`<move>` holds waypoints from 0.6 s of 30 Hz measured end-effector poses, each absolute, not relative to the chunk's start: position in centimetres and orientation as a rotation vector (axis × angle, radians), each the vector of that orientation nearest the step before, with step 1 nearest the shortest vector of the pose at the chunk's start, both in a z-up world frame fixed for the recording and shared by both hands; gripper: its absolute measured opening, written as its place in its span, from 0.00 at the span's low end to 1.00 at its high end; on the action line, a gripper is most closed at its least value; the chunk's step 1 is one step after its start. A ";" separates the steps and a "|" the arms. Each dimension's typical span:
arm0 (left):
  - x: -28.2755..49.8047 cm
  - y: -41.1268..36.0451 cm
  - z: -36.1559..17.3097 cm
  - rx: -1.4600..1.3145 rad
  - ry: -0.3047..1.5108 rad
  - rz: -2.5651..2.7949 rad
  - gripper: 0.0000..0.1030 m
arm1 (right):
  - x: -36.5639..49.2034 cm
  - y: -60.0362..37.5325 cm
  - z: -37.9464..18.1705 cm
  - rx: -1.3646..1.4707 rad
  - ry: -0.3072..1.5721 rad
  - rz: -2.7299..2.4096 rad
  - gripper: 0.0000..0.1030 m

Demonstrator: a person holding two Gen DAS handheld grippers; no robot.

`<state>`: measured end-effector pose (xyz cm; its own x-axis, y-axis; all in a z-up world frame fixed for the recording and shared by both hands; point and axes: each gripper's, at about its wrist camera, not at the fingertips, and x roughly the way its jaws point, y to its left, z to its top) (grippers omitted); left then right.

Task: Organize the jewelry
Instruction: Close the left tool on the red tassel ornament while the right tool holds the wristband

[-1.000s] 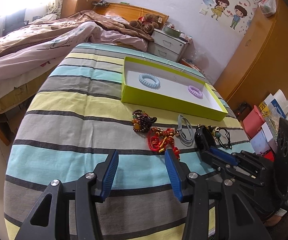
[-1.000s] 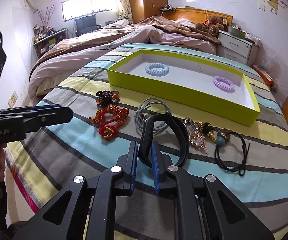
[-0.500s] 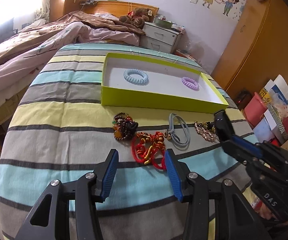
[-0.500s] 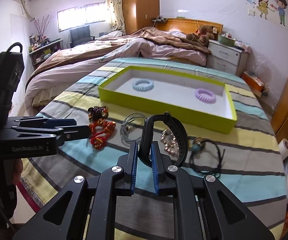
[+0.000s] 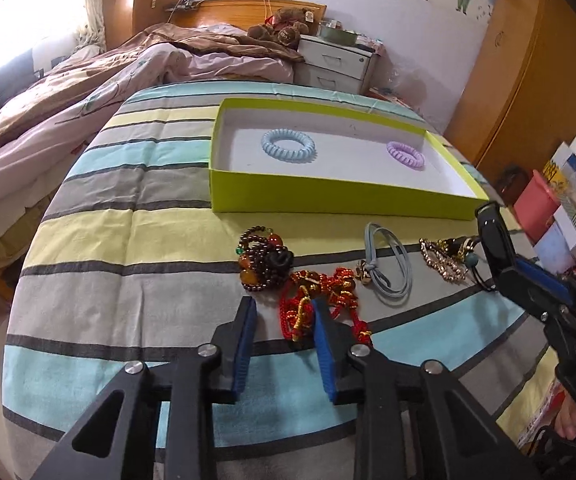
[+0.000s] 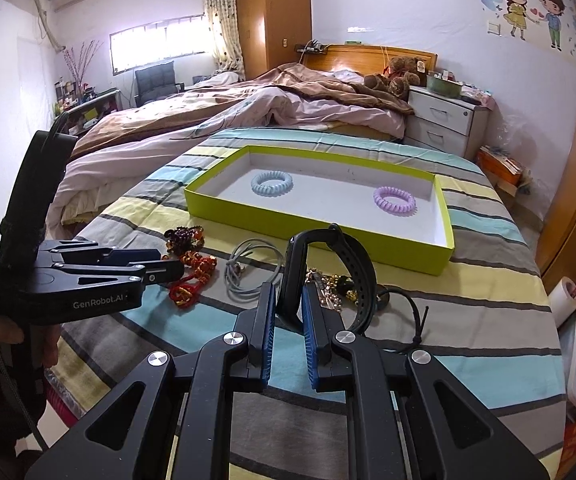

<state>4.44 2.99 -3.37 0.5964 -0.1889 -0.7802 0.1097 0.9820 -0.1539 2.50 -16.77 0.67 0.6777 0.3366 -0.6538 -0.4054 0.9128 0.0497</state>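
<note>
The right gripper [image 6: 288, 312] grips the black wristband [image 6: 330, 268] above the striped cloth [image 5: 127, 280], while the left gripper [image 5: 283, 324], its jaws just closing, stands open over the red bead string [image 5: 320, 300].

Red beaded cord [image 5: 320, 300] between closing jaws

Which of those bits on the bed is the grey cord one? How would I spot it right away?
Find the lime-green box on the striped bedspread; a row of jewelry lies just in front of it. The grey cord loop sits between the red knotted bracelet and the gold sparkly piece. It is the only plain, pale, beadless one.
</note>
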 end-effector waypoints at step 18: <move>2.8 2.7 -1.6 -0.069 0.863 -0.195 0.11 | 2.6 -17.1 0.7 -0.100 0.703 0.404 0.13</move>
<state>2.83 2.69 -1.62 0.6340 -0.1980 -0.7476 0.1426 0.9800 -0.1387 2.65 -17.10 0.69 0.6891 0.3273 -0.6465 -0.3937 0.9181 0.0452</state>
